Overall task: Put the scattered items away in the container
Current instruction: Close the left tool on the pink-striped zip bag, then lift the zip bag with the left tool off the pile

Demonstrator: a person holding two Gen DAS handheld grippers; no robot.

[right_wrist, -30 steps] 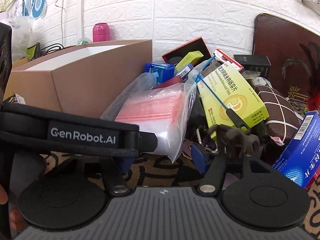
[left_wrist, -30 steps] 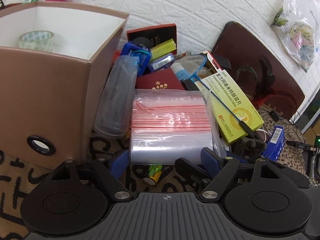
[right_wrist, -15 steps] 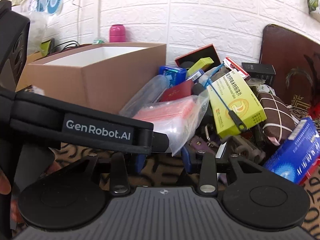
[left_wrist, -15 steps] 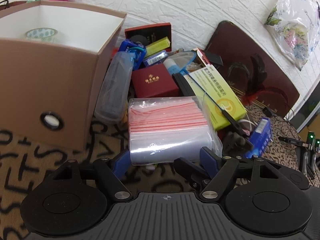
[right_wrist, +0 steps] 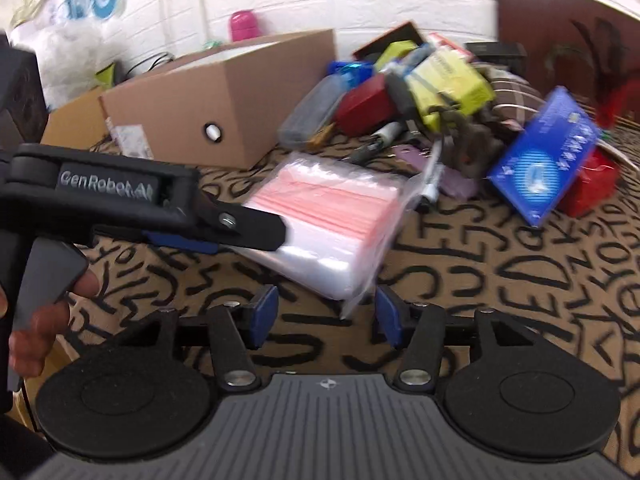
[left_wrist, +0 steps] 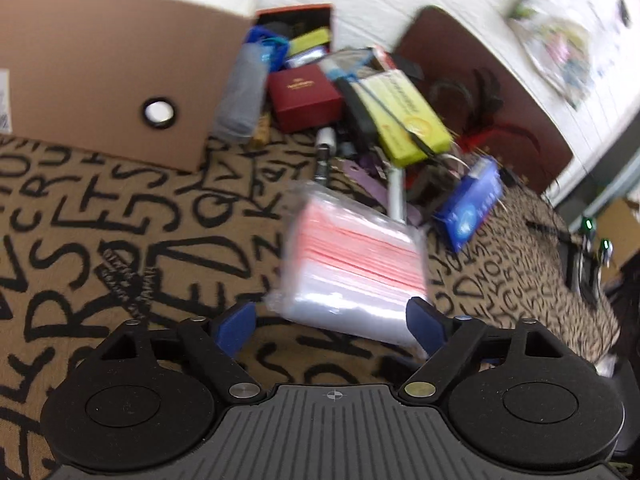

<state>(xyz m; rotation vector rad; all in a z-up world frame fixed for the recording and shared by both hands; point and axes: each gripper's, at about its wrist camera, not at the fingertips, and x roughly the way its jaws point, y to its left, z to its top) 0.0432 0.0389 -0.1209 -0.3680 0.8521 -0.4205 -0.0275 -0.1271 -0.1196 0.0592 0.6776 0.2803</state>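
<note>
The left gripper has lifted the pack of bags clear of the pile, jaws clamped on its near edge above the surface, beside the box. The right gripper hangs open and empty, so the carry to the box comes next.

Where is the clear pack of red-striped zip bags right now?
The clear pack of red-striped zip bags sits between the left claw's fingers, above the lettered brown cloth, short of the pile.

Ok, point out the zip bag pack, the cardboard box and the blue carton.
zip bag pack (left_wrist: pixel 352 264), left wrist view, pink band.
cardboard box (right_wrist: pixel 224 92), right wrist view, front wall.
blue carton (right_wrist: pixel 544 156), right wrist view, top face.
</note>
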